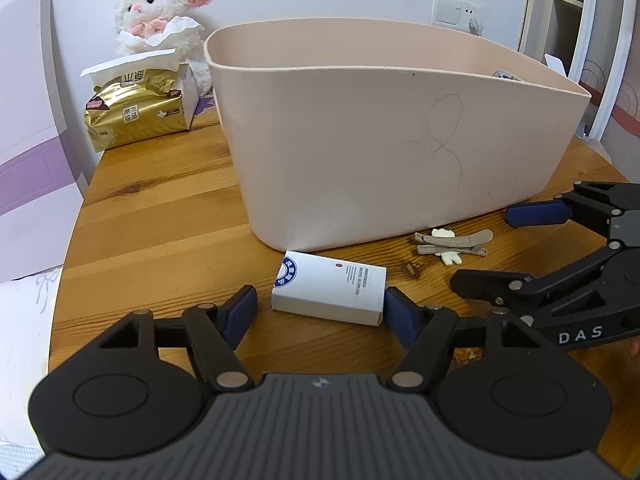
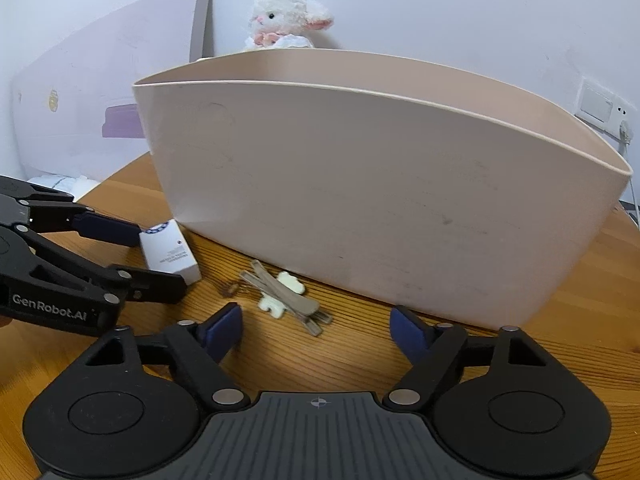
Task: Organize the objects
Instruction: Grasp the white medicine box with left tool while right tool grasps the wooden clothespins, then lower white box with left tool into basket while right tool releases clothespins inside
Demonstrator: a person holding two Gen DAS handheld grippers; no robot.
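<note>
A small white box [image 1: 330, 293] with a blue round logo lies on the wooden table in front of a large beige bin [image 1: 380, 136]. My left gripper [image 1: 322, 312] is open, low over the table, its fingers on either side of the box; the right finger is at the box's end. Two tan hair clips with cream flower charms [image 1: 452, 245] lie to the right by the bin's base. In the right wrist view my right gripper [image 2: 316, 330] is open just behind the clips [image 2: 286, 294], with the bin [image 2: 380, 200] beyond and the box [image 2: 170, 254] to the left.
A gold tissue pack [image 1: 136, 114] and a white plush lamb [image 1: 160, 20] stand at the back left of the table [image 1: 160, 208]. A white and purple headboard [image 1: 28, 128] is at the left. A wall socket [image 1: 456, 10] is behind the bin.
</note>
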